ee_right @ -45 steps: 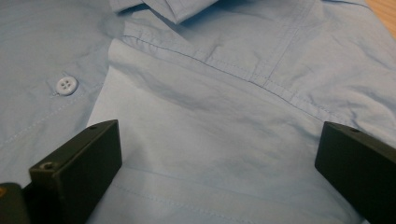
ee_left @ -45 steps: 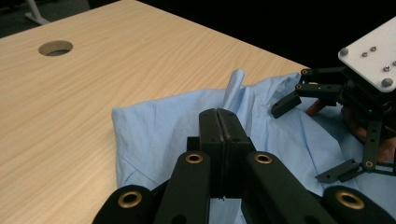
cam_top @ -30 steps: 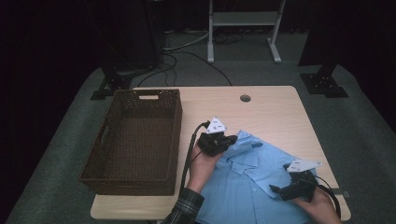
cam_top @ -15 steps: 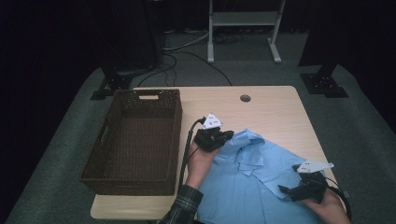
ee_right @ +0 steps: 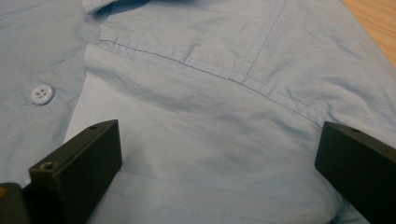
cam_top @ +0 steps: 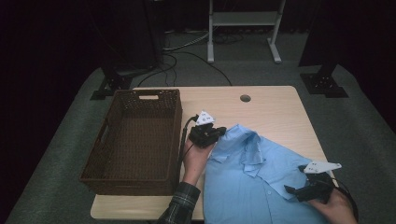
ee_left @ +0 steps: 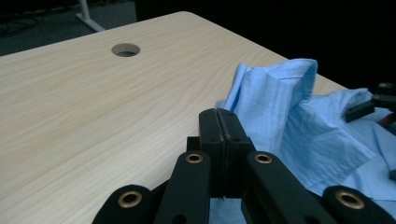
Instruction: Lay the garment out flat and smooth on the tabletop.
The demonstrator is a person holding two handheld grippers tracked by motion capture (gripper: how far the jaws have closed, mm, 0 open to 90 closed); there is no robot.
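A light blue button-up shirt point(cam_top: 261, 186) lies spread on the near right of the wooden table point(cam_top: 275, 114), its collar point(ee_left: 275, 88) standing up. My left gripper point(cam_top: 220, 132) rests at the shirt's left shoulder edge beside the collar. Its jaws are pressed together point(ee_left: 219, 123), and no cloth shows between the tips. My right gripper point(cam_top: 290, 190) hovers over the shirt's right chest near the table's front edge. In the right gripper view point(ee_right: 219, 140) its jaws stand wide apart above the cloth, with a white button point(ee_right: 42, 94) to the left.
A dark brown wicker basket point(cam_top: 177, 126) with nothing in it stands on the table's left half, just left of my left hand. A round cable hole point(cam_top: 245, 98) sits near the far edge. Stand legs and cables lie on the floor beyond.
My left gripper has slid a little left and away, toward the basket. My right gripper has moved right along the shirt toward the table's near right corner.
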